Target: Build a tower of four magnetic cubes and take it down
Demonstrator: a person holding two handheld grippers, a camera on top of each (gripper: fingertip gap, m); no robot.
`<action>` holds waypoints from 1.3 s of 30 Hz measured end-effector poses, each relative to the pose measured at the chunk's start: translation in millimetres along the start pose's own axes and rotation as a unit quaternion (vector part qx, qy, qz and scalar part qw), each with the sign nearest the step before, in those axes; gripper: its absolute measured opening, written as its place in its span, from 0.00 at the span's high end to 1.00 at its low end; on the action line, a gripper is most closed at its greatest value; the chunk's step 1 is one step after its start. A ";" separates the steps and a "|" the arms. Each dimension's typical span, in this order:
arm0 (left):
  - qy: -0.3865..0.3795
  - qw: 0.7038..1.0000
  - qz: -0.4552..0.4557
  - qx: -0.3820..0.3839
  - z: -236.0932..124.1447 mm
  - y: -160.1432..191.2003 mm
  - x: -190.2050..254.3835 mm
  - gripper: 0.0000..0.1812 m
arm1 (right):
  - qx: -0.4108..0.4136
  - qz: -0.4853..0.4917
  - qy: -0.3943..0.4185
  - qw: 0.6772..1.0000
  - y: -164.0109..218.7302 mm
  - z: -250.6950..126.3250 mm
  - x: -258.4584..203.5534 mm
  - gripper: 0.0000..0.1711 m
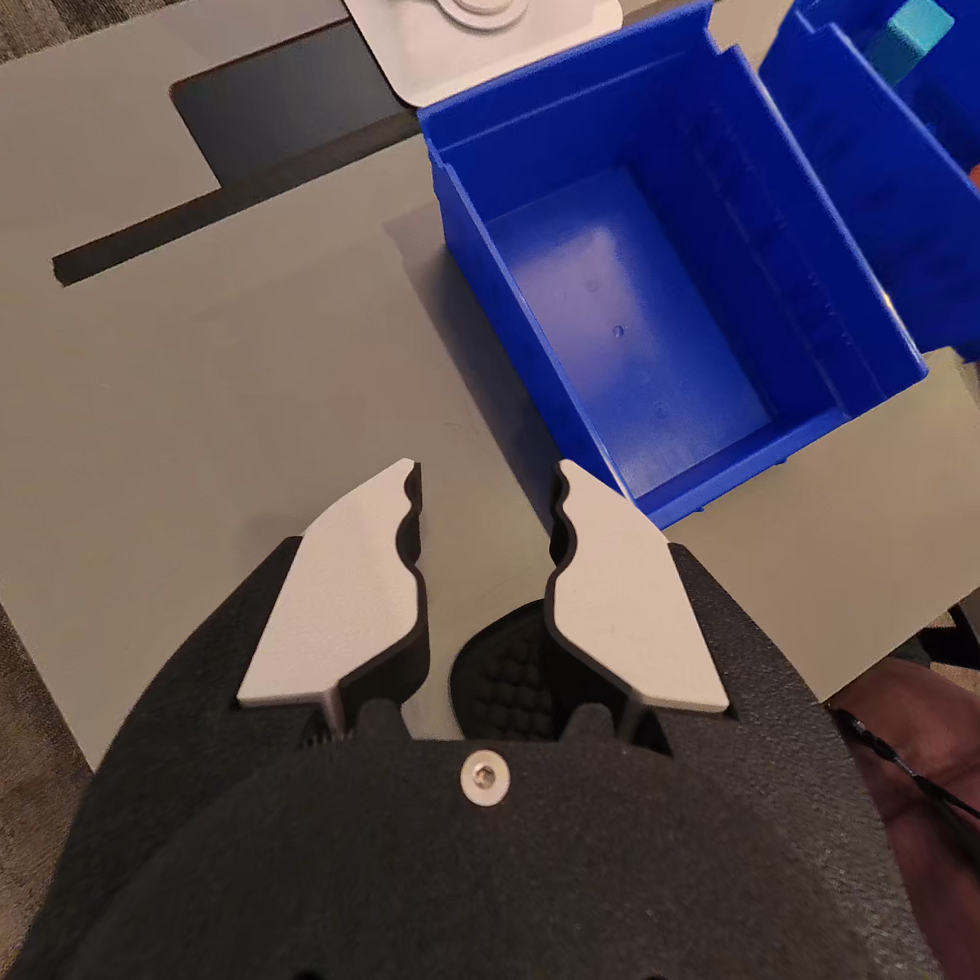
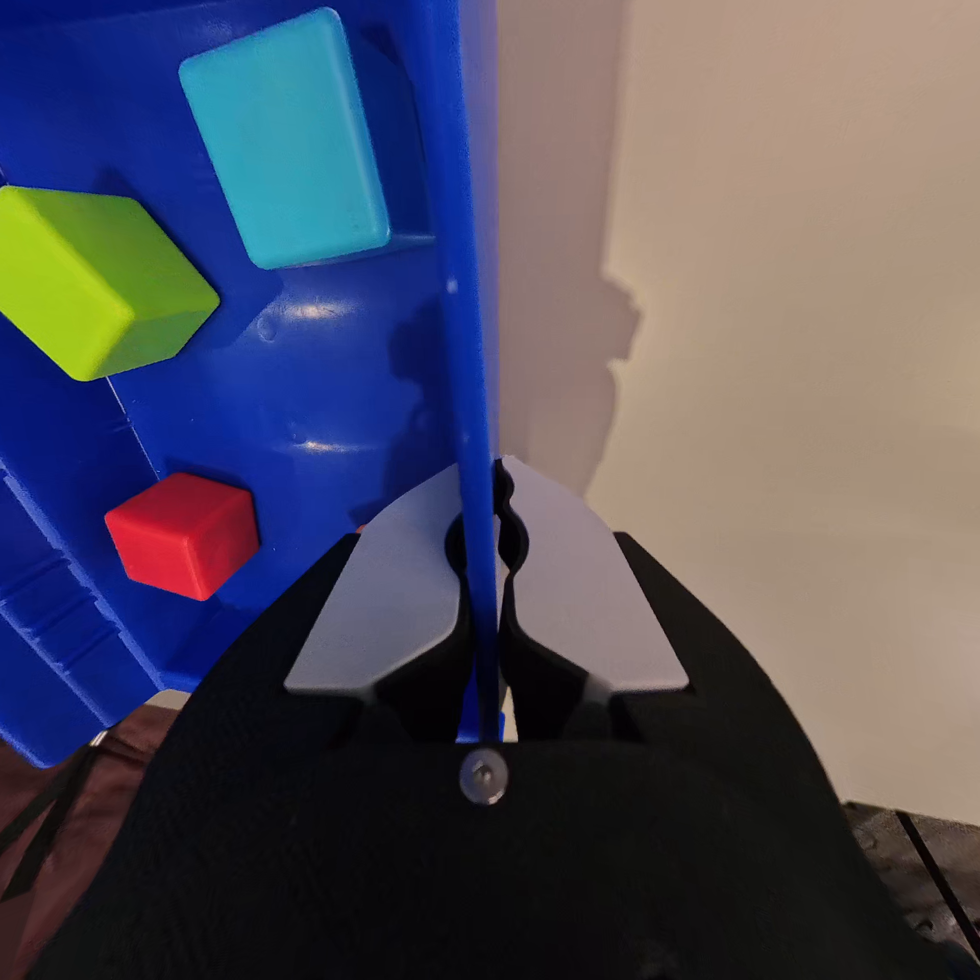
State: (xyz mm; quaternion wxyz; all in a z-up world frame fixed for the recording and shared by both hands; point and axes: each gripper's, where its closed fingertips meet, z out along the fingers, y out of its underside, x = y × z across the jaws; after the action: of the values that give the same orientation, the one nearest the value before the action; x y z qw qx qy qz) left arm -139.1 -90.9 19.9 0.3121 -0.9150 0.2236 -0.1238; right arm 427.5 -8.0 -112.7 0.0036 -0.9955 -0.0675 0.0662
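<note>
In the right wrist view my right gripper (image 2: 485, 466) is shut on the side wall of a blue bin (image 2: 461, 371) and holds it tilted. Inside that bin lie a teal cube (image 2: 286, 138), a lime green cube (image 2: 90, 281) and a red cube (image 2: 180, 535). In the left wrist view my left gripper (image 1: 488, 469) is open and empty above the grey table (image 1: 212, 397), just left of an empty blue bin (image 1: 663, 297). The held bin (image 1: 869, 175) shows at the upper right there, with the teal cube (image 1: 912, 37) in it.
A white plate-like base (image 1: 477, 37) lies at the table's far edge. Dark rectangular patches (image 1: 281, 106) mark the table top. A maroon cloth (image 1: 912, 795) lies off the table's near right corner. A pale wall (image 2: 795, 318) fills the right of the right wrist view. About 60 cm separates my left fingertips from my right.
</note>
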 end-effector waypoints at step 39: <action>-0.148 0.922 -0.249 0.258 -159.0 65.7 -132.2 0.68 | -0.032 -0.388 -0.085 0.917 -122.9 -1.4 -631.9 0.96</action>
State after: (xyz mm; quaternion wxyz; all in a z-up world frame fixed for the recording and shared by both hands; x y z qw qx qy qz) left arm -334.0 -154.9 90.4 0.5256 -0.8370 -0.1001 -0.1145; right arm -209.4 28.6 -26.4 -0.0086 -0.8814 -0.4505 0.1418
